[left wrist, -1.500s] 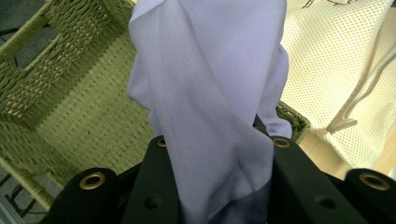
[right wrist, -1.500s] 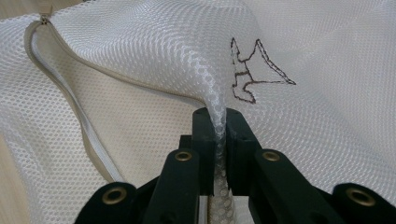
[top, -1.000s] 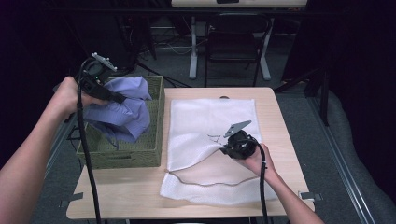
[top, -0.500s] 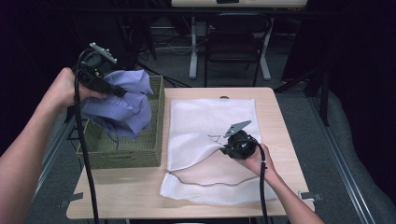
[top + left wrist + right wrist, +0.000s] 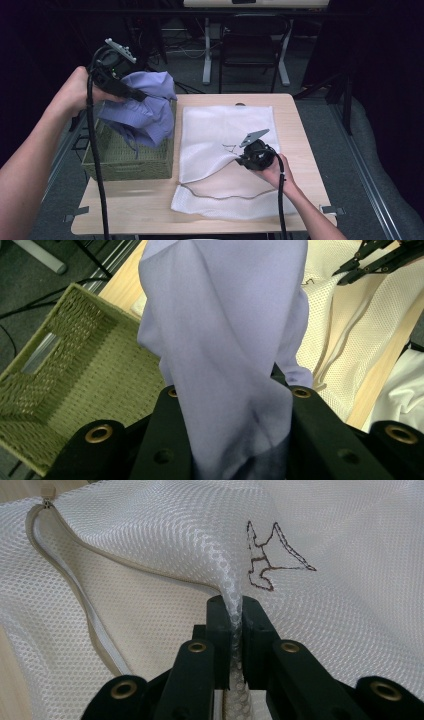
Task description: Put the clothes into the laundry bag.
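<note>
Both tools are gripping: left tool (image 5: 134, 94) has been lifting the purple garment (image 5: 145, 112) clear of the basket (image 5: 127, 160), right tool (image 5: 239, 159) pinching the mesh bag (image 5: 225, 125), ready for loading.

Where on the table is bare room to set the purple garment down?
Bare wood: the front left corner before the basket, and the right edge strip beside the mesh bag. The middle is crowded: the bag, with the right gripper clamped on it.

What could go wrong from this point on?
The lavender garment hangs bunched from the left gripper, its lower folds at the woven basket rim; it might snag there. The right gripper pinches one thin fold of the mesh laundry bag; that fold may slip, letting the zipper opening sag shut before the garment arrives.
</note>
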